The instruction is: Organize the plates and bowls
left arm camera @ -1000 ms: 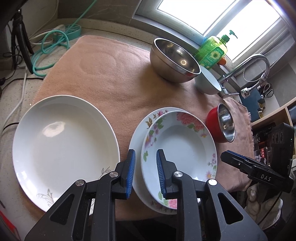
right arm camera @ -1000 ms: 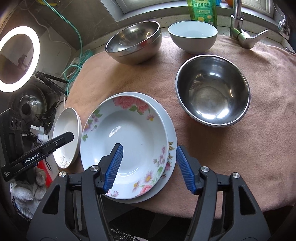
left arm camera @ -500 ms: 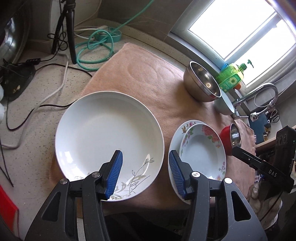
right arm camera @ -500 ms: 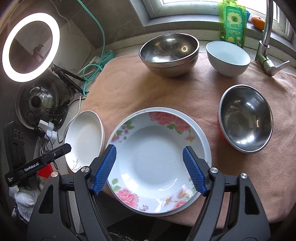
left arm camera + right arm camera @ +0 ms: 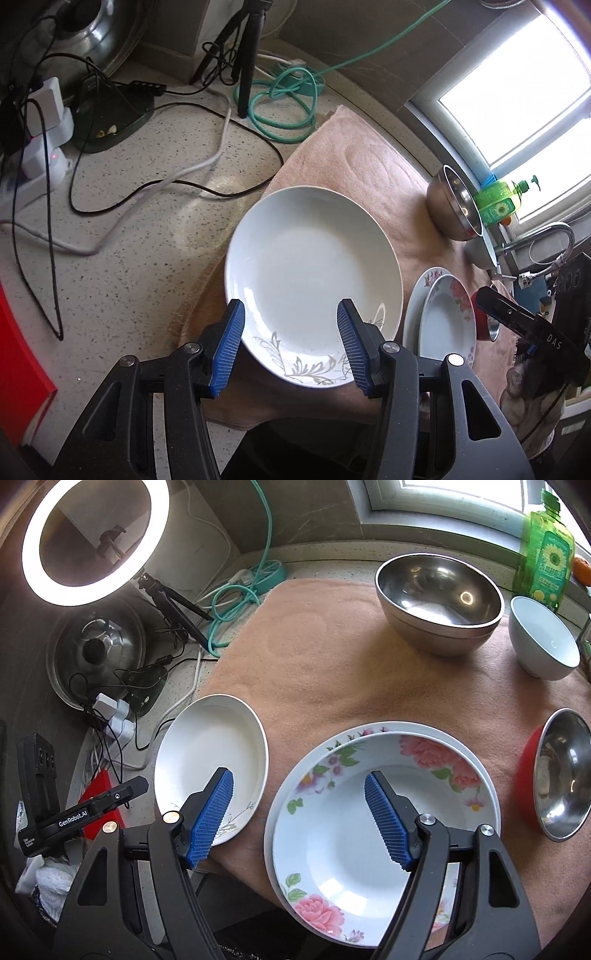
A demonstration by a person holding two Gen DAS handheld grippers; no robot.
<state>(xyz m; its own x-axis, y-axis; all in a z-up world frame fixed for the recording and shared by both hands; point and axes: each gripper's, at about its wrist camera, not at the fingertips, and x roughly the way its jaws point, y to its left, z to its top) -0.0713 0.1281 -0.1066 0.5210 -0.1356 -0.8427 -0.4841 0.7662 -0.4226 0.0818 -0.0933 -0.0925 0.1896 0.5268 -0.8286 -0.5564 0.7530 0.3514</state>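
1. White plate (image 5: 314,266) is seen lying on the towel-covered surface (image 5: 354,162), beside two stacked floral plates (image 5: 384,812).
2. Left tool (image 5: 290,347) and right tool (image 5: 299,819) are held open, empty, having just widened.
3. One rim is best pinched squarely.

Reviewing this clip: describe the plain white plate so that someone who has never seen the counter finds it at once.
Start at the pink towel spread over the counter and go to its corner nearest the ring light. The white plate lies there alone, beside the stacked floral plates. Unlike them it has no pink flowers, only a faint grey leaf sprig on its near rim.
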